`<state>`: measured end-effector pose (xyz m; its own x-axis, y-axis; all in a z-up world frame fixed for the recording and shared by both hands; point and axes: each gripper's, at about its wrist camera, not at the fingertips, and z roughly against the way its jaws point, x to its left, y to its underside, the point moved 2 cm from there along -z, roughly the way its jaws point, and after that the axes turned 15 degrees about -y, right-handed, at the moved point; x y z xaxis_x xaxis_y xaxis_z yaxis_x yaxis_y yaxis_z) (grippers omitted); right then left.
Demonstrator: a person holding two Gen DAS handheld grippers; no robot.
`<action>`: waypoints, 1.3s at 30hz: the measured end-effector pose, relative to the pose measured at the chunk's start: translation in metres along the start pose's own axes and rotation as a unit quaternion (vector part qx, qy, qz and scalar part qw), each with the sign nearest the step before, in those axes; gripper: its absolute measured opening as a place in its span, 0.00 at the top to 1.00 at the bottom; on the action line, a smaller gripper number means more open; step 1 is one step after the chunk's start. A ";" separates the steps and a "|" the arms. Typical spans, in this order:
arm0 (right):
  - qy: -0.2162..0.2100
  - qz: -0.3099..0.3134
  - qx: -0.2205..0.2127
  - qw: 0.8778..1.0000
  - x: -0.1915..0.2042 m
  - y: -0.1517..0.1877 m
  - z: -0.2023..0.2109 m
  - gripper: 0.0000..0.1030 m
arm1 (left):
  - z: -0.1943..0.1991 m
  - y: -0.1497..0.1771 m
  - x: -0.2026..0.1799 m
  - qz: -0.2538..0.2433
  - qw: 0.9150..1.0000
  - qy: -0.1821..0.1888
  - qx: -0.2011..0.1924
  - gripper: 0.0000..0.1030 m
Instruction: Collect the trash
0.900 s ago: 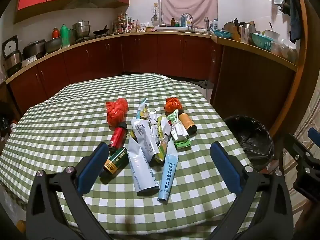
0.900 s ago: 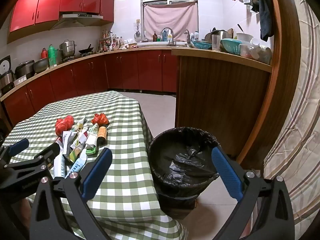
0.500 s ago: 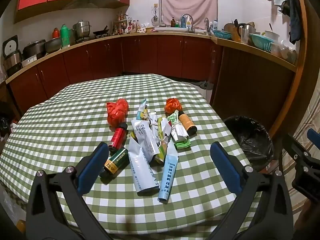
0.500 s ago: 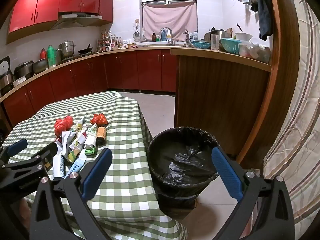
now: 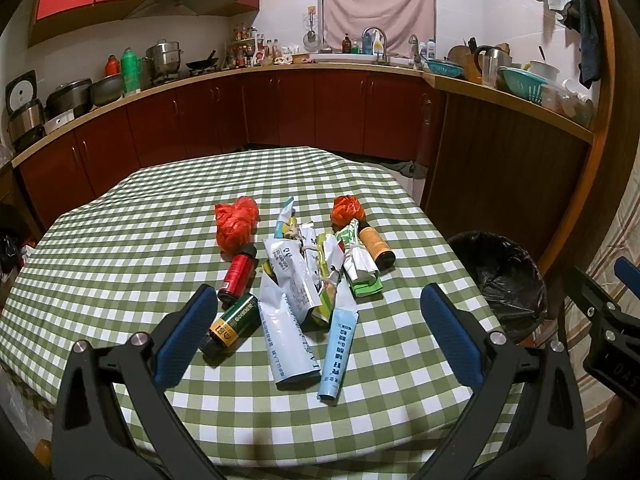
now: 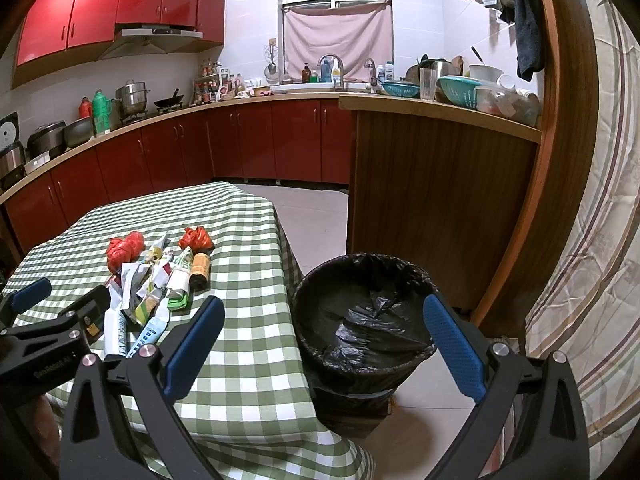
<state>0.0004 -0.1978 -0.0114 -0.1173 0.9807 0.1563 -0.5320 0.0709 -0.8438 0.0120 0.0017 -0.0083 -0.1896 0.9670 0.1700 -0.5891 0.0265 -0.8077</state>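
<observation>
A pile of trash lies mid-table on the green checked cloth [image 5: 120,248]: two crumpled orange-red bags [image 5: 236,222] [image 5: 349,209], a red bottle [image 5: 238,274], a green bottle [image 5: 234,320], a brown bottle [image 5: 376,246], white wrappers [image 5: 290,276] and a light blue tube [image 5: 340,350]. My left gripper [image 5: 316,332] is open and empty, just short of the pile's near edge. My right gripper [image 6: 320,344] is open and empty, hovering in front of the black-lined bin [image 6: 364,312] beside the table. The pile [image 6: 160,280] shows left in the right wrist view.
The bin [image 5: 500,276] stands on the floor off the table's right edge. A wooden counter panel [image 6: 432,208] rises behind it. Red kitchen cabinets [image 5: 200,120] line the far wall. A striped curtain [image 6: 592,280] hangs at the right.
Both grippers have shifted only slightly; the views are nearly the same. Nothing was taken hold of or moved on the table.
</observation>
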 end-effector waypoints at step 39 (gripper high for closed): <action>0.000 0.000 -0.001 1.000 -0.002 -0.001 0.001 0.06 | -0.002 0.002 0.005 0.002 1.000 -0.003 0.009 0.04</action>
<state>0.0000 -0.1998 -0.0104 -0.1169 0.9809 0.1555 -0.5304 0.0707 -0.8448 0.0116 0.0072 -0.0105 -0.1961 0.9658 0.1694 -0.6023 0.0176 -0.7981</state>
